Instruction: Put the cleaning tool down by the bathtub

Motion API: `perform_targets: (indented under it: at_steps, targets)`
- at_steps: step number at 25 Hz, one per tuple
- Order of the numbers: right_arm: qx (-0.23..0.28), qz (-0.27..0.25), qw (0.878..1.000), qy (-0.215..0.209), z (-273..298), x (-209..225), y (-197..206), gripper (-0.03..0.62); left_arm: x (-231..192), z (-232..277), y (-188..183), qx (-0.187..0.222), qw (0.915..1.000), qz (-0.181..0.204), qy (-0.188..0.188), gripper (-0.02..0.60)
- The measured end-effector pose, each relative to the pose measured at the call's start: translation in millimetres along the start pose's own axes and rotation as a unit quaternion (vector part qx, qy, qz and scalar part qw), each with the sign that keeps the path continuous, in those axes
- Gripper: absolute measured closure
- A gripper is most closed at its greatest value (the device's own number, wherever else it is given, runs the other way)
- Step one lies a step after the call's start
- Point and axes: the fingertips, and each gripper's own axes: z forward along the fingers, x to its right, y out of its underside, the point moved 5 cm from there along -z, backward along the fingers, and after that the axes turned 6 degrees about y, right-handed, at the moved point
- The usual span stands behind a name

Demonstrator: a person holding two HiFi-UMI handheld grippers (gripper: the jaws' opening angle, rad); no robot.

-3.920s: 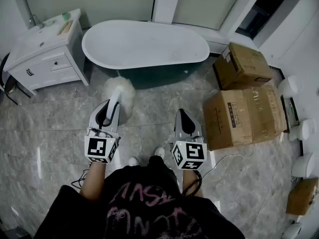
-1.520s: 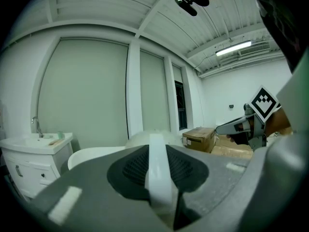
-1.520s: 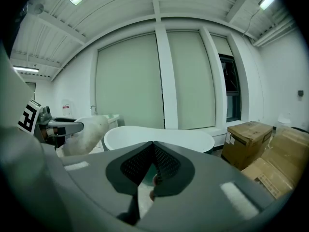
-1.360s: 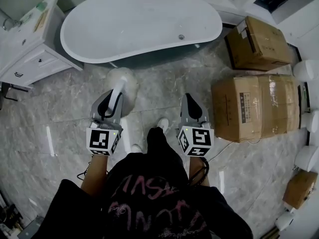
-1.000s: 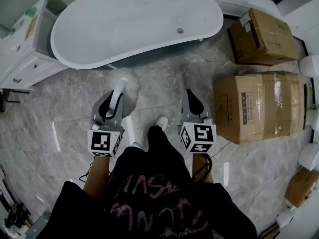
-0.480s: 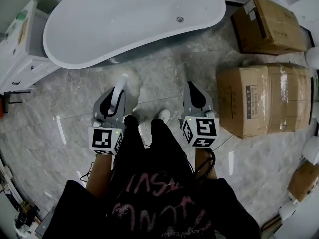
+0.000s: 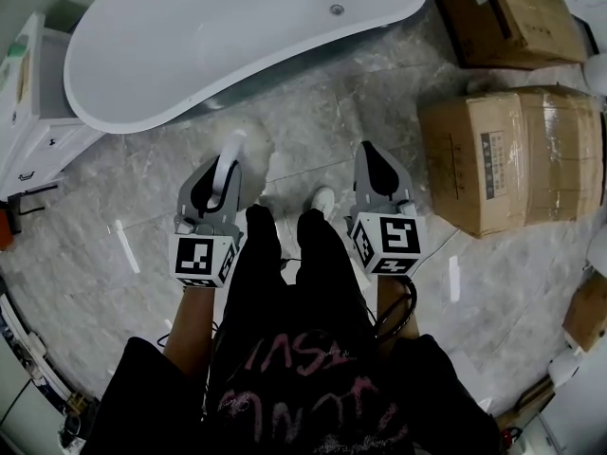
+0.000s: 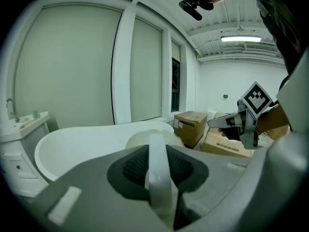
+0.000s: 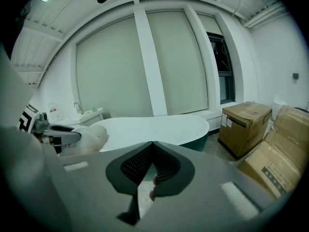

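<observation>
Since about four seconds ago the person has stepped up to the tub, and both grippers now sit closer to its rim; the tool has stayed clamped throughout.

Item 1. Left gripper (image 7: 224, 164): jaws clenched on the white handle of the cleaning tool (image 7: 254, 150). Seen along the left gripper (image 8: 157, 151), the handle runs straight out between the jaws, upright in their line. The tool's fluffy pale head (image 8: 140, 138) sits just beyond the jaw tips, off the floor as far as I can tell.

Item 2. Right gripper (image 7: 373, 150): jaws closed tip to tip, nothing gripped. In its own view the right gripper (image 9: 152, 145) shows only grey floor through the gap below the meeting tips.

Item 3. Bathtub (image 7: 218, 36): white, oval, ahead of both sets of jaws, near the tool's head but apart from it. It fills the middle ground beyond the left jaws (image 8: 87, 144) and the right jaws (image 9: 154, 127).

Item 4. Cardboard boxes: one (image 7: 512, 154) to the right of the right jaws, another (image 7: 507, 12) farther ahead on that side.

Item 5. White vanity cabinet (image 7: 28, 112): ahead and to the left of the left jaws, beside the tub's end.

Item 6. Marble-pattern floor (image 7: 123, 216): below both grippers; the person's light shoe (image 7: 322, 199) rests between them.
</observation>
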Motion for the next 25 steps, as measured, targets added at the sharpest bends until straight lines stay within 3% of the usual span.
perform_targets:
  at_steps: [11,25]
  targets:
    - [-0.018,0.012,0.999,0.031,29,-7,43,0.580,-28,28,53,-0.028,0.9993,-0.014,0.022,0.495]
    - [-0.052,0.023,0.998,0.025,84,2,119,0.577,-44,85,133,-0.066,0.9972,-0.028,0.020,0.495]
